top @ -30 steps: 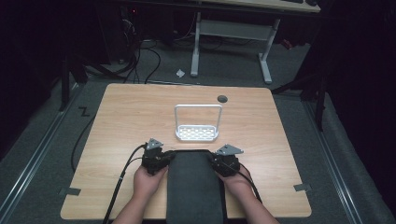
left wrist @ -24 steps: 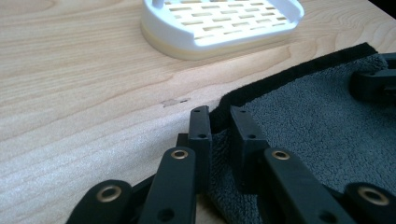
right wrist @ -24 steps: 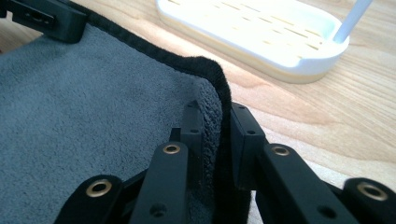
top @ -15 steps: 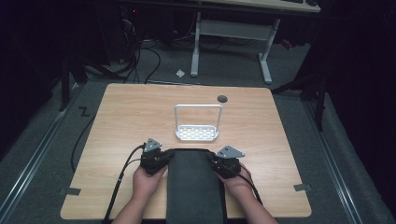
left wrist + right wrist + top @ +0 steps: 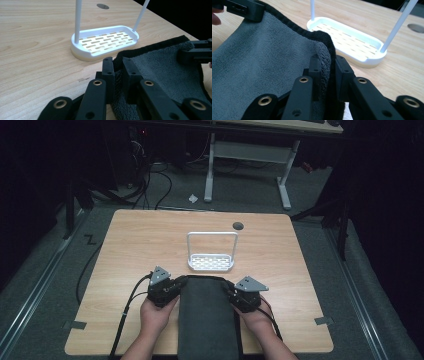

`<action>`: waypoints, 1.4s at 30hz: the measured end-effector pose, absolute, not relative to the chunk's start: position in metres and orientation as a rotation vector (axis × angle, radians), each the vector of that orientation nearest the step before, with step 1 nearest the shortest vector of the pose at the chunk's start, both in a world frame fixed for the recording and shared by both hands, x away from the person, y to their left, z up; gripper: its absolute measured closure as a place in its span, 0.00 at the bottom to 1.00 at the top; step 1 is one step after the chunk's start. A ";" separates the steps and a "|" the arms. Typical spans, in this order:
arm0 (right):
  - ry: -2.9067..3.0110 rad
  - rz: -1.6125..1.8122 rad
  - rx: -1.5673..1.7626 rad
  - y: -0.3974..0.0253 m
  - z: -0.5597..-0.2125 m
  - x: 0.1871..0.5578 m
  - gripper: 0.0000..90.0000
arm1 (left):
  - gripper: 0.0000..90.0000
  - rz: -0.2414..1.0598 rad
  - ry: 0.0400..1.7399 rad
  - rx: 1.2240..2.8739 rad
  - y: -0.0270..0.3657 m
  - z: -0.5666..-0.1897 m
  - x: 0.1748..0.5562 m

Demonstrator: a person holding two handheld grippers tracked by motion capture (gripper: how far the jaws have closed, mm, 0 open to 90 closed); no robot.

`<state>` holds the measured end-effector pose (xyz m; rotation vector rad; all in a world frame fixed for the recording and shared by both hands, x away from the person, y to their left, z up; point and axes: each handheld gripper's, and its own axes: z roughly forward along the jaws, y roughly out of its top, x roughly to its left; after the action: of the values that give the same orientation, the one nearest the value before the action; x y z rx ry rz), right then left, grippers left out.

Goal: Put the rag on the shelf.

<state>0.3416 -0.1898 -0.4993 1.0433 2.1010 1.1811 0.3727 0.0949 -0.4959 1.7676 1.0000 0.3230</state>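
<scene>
On the table, both grippers pinch the towel.

High view overhead, facing forward; gripper views close, sharing rack.

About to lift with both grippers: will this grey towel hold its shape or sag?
Likely floppy: the grey towel already puckers where the left gripper and right gripper pinch its far corners. Its fleecy pile probably grips well. Expect the middle to sag towards the white rack.

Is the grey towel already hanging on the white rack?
No: the grey towel lies flat on the table, near the white rack, whose bar is bare.
</scene>
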 end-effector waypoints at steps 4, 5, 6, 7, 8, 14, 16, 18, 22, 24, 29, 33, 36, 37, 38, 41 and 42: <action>2.062 1.199 1.021 -0.189 -0.492 0.339 0.87 | 0.91 0.344 0.987 1.752 0.097 -0.490 0.369; 2.054 1.204 1.018 -0.188 -0.490 0.338 0.87 | 0.91 0.349 0.985 1.748 0.097 -0.488 0.369; 2.045 1.208 1.009 -0.188 -0.488 0.338 0.87 | 0.91 0.353 0.982 1.743 0.097 -0.486 0.368; 2.036 1.210 1.003 -0.188 -0.485 0.337 0.87 | 0.91 0.357 0.978 1.738 0.096 -0.483 0.368; 2.029 1.212 0.997 -0.188 -0.483 0.337 0.87 | 0.91 0.364 0.972 1.739 0.096 -0.480 0.368; 1.986 1.236 0.962 -0.189 -0.468 0.335 0.87 | 0.91 0.395 0.939 1.707 0.094 -0.461 0.365; 1.965 1.248 0.958 -0.191 -0.462 0.334 0.87 | 0.91 0.409 0.926 1.705 0.093 -0.455 0.365; 1.946 1.263 0.957 -0.192 -0.457 0.334 0.87 | 0.91 0.414 0.918 1.691 0.093 -0.448 0.365; 1.915 1.285 0.952 -0.193 -0.448 0.333 0.87 | 0.91 0.434 0.900 1.682 0.091 -0.435 0.366; 1.899 1.295 0.944 -0.193 -0.443 0.334 0.87 | 0.91 0.449 0.891 1.678 0.091 -0.428 0.366; 1.864 1.317 0.932 -0.193 -0.430 0.335 0.87 | 0.91 0.467 0.878 1.657 0.091 -0.415 0.369; 1.835 1.339 0.927 -0.193 -0.418 0.336 0.87 | 0.92 0.485 0.868 1.638 0.091 -0.404 0.370; 1.817 1.349 0.923 -0.192 -0.410 0.338 0.87 | 0.92 0.503 0.855 1.625 0.092 -0.394 0.371; 1.811 1.352 0.920 -0.192 -0.407 0.339 0.87 | 0.92 0.508 0.850 1.621 0.092 -0.390 0.372; 1.806 1.356 0.919 -0.191 -0.404 0.340 0.87 | 0.92 0.515 0.844 1.618 0.093 -0.387 0.372; 1.789 1.364 0.912 -0.192 -0.396 0.342 0.87 | 0.92 0.532 0.832 1.614 0.093 -0.378 0.374; 1.783 1.365 0.910 -0.192 -0.393 0.343 0.87 | 0.92 0.536 0.828 1.610 0.093 -0.376 0.375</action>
<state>0.3426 -0.1917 -0.3933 0.9101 1.7828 1.3653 0.3754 0.0925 -0.3756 1.6098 0.8281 0.5357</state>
